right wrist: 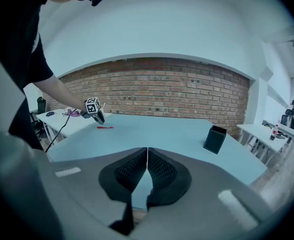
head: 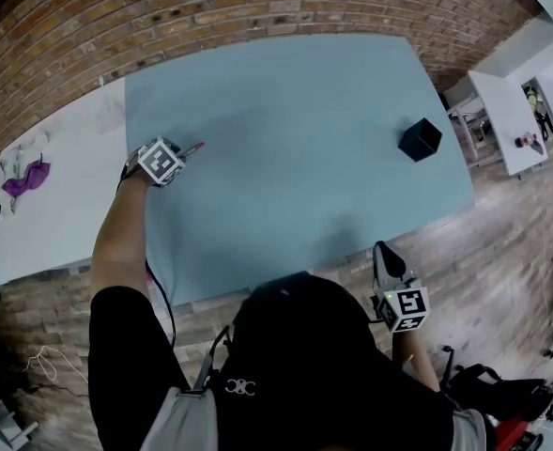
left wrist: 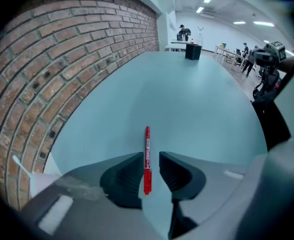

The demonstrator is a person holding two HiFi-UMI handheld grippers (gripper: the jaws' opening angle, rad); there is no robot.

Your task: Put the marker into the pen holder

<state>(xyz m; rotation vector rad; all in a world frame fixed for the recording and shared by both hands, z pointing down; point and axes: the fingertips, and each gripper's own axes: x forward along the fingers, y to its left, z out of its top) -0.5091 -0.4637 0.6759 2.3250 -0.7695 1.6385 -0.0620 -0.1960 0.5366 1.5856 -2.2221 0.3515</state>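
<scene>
Left tongs (left wrist: 150,160) straddle the marker (left wrist: 147,149), jaws apart, not gripping, lined up along it for a pickup. It lies on the surface (head: 295,120), well apart from the holder (head: 420,140). Right tongs (right wrist: 147,156) sit closed, empty.

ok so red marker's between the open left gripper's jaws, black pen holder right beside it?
No: the left gripper view shows the black pen holder far across the table. The red marker is between the open left gripper's jaws.

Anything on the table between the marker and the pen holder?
Nothing visible. The marker lies between the left gripper's open jaws, and the blue table from it to the pen holder is bare.
</scene>
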